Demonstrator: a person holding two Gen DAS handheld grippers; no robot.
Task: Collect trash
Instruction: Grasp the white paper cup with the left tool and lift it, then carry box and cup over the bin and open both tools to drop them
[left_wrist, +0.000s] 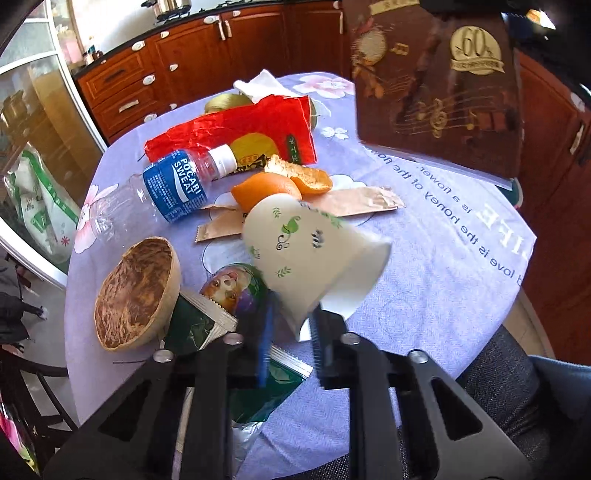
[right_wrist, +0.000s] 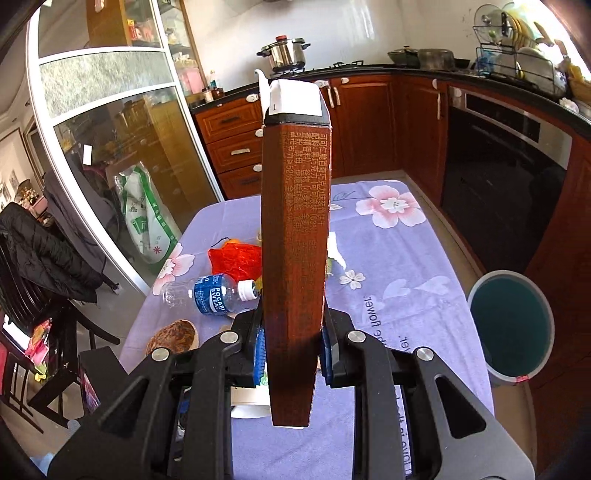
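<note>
My left gripper (left_wrist: 291, 328) is shut on the wall of a white paper cup (left_wrist: 306, 254) with green leaf print, which tilts above the lilac tablecloth (left_wrist: 424, 280). My right gripper (right_wrist: 291, 339) is shut on a flat brown chocolate box (right_wrist: 295, 229), held upright on its edge; the same box (left_wrist: 436, 85) hangs at the upper right in the left wrist view. On the table lie a Pocari Sweat bottle (left_wrist: 173, 188), a red bag (left_wrist: 240, 129), orange peel (left_wrist: 280, 184), a brown paper wrapper (left_wrist: 354, 201), a coconut shell half (left_wrist: 136, 295) and a green pet-snack packet (left_wrist: 225, 291).
A grey bin with a teal liner (right_wrist: 513, 325) stands on the floor right of the table. Wooden kitchen cabinets (right_wrist: 362, 122) line the far side. A dark chair with a jacket (right_wrist: 40, 251) sits at the left, near a glass door (right_wrist: 110, 155).
</note>
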